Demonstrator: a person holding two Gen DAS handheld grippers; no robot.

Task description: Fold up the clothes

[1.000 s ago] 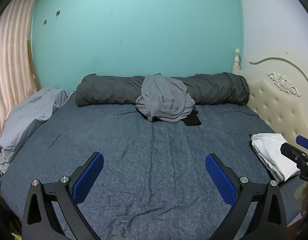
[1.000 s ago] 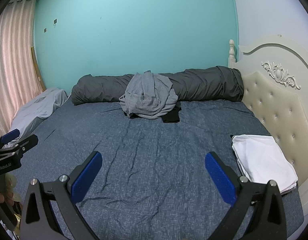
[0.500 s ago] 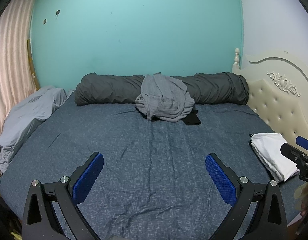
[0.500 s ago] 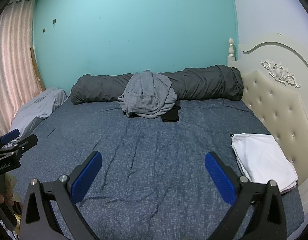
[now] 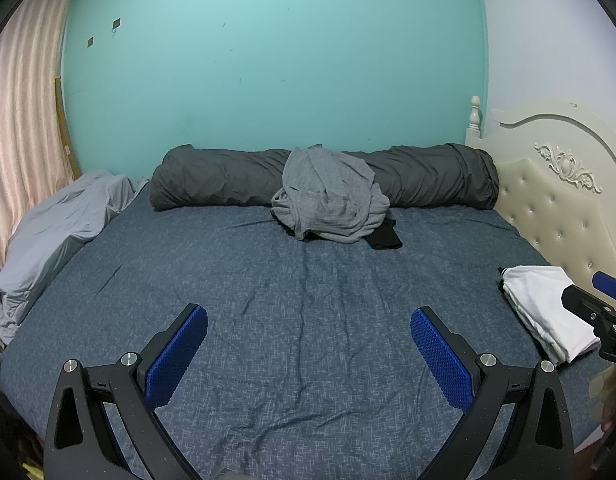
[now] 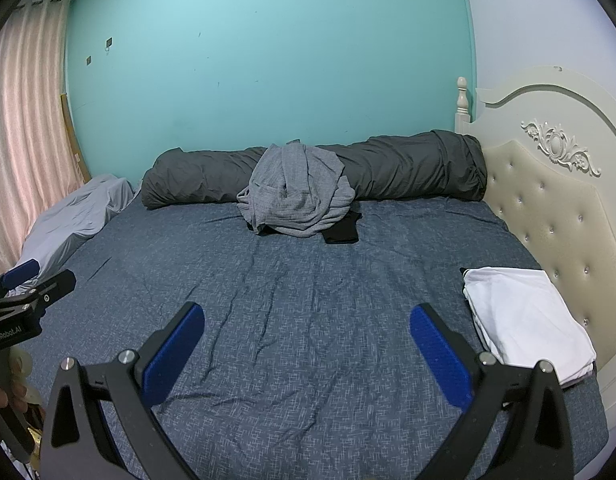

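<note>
Crumpled grey garment (image 5: 328, 196) heaped against dark bolster (image 5: 211, 180).

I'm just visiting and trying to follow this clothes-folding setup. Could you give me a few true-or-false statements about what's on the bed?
1. The grey garment lies crumpled against the dark roll. True.
2. The left hand-held gripper is clamped on the grey garment. False: it is open, holding nothing.
3. A folded white cloth lies near the headboard. True.
4. The black item sits on top of the grey garment. False: it peeks out from beneath.
5. The right hand-held gripper is open. True.
</note>
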